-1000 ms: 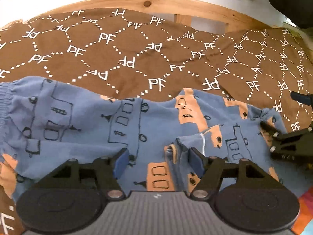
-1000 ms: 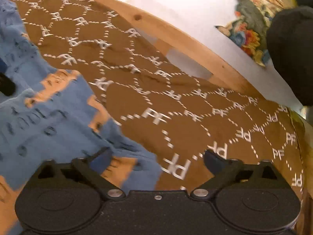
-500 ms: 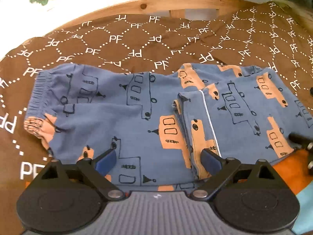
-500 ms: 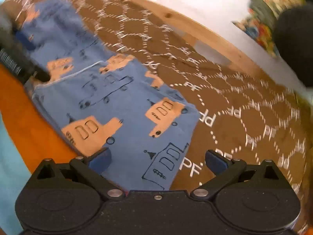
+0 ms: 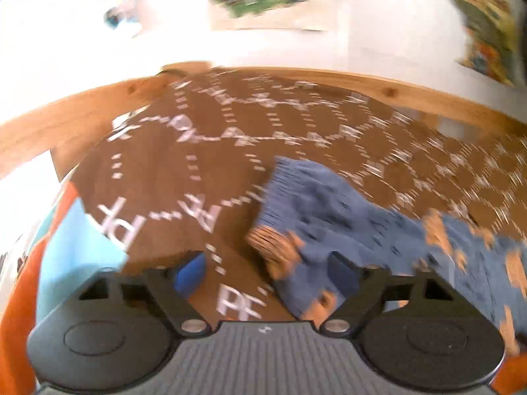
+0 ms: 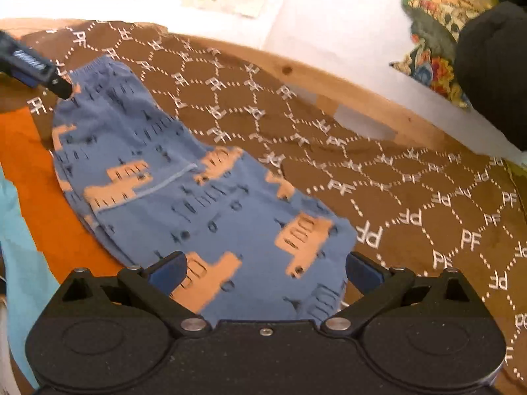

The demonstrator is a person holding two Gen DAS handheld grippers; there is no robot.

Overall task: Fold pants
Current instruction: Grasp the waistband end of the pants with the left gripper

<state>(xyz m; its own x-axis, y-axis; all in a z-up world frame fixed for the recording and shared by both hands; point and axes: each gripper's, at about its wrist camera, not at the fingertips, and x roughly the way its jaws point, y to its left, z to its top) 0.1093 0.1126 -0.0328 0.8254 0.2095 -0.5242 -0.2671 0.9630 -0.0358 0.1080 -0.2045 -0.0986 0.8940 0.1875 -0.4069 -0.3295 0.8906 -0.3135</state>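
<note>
In the right wrist view we see the pants (image 6: 184, 191), blue with orange house prints, lying flat on the brown blanket (image 6: 411, 177) that carries a white dotted PF pattern. They run from the upper left of the frame down to the bottom centre, the gathered waistband at the upper left end, and a pale seam line crosses them left of centre. Their lower left edge lies over an orange cloth (image 6: 29, 164), with a light blue cloth (image 6: 19, 256) beside it at the far left. Our right gripper (image 6: 265, 271) stands wide, nothing between its blue pads, with the near end of the pants showing in the gap. The left gripper (image 6: 56, 82) shows at the upper left, its dark tip right by the waistband; whether it touches we cannot tell.

The left wrist view is blurred. There our left gripper (image 5: 266, 273) is wide too and holds nothing; the waistband end of the pants (image 5: 329, 210) sits right of centre, reaching down past the right pad (image 5: 342, 273), while the left pad (image 5: 191, 271) shows against bare blanket (image 5: 164, 164). A wooden rail (image 5: 82, 115) curves along the blanket's far edge, with a white wall (image 5: 362, 49) and blurred pictures above.
</note>
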